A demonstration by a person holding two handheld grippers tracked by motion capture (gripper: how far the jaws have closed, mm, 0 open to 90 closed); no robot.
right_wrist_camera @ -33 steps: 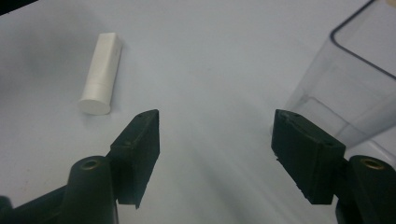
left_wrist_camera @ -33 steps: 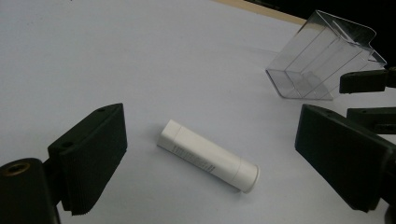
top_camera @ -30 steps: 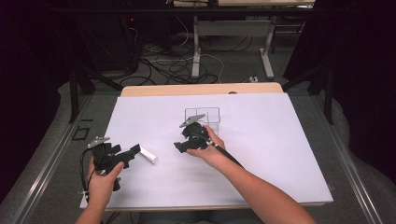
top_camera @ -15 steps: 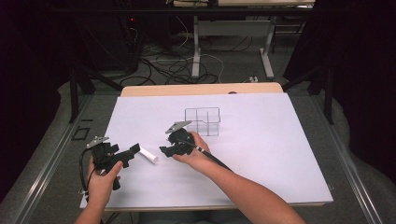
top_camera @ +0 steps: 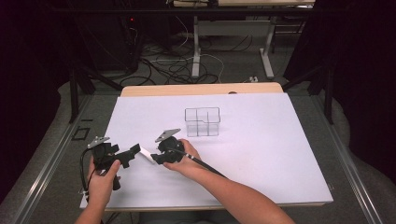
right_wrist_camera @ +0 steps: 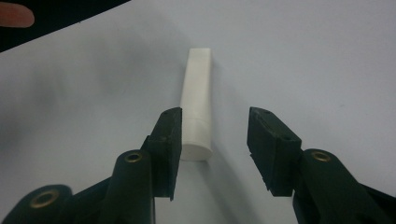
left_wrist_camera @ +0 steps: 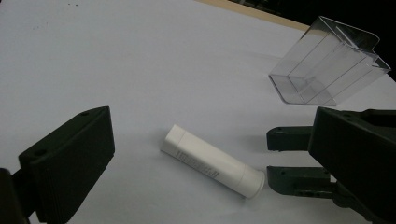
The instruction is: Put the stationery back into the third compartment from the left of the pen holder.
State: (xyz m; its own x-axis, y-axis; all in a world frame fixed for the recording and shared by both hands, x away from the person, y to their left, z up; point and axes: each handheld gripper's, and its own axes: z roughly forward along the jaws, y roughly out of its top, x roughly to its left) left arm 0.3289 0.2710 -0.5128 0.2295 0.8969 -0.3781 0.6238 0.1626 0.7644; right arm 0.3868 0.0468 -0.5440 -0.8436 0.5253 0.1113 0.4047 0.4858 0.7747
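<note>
A white sheet [top_camera: 261, 154] covers the table at the centre of the high view, with dark floor, cables and desk legs across the top of the frame. A clear divided box [top_camera: 202, 122] stands just above centre, apart from everything else. Lower left, a white tube [top_camera: 147, 155] lies flat on the sheet between the two grippers. The left gripper [top_camera: 135, 150] points at it with jaws spread wide, holding nothing. The right gripper [right_wrist_camera: 214, 135] has its jaws parted at the tube's round end [right_wrist_camera: 197, 111], one jaw just beside it, the tube not clamped.
</note>
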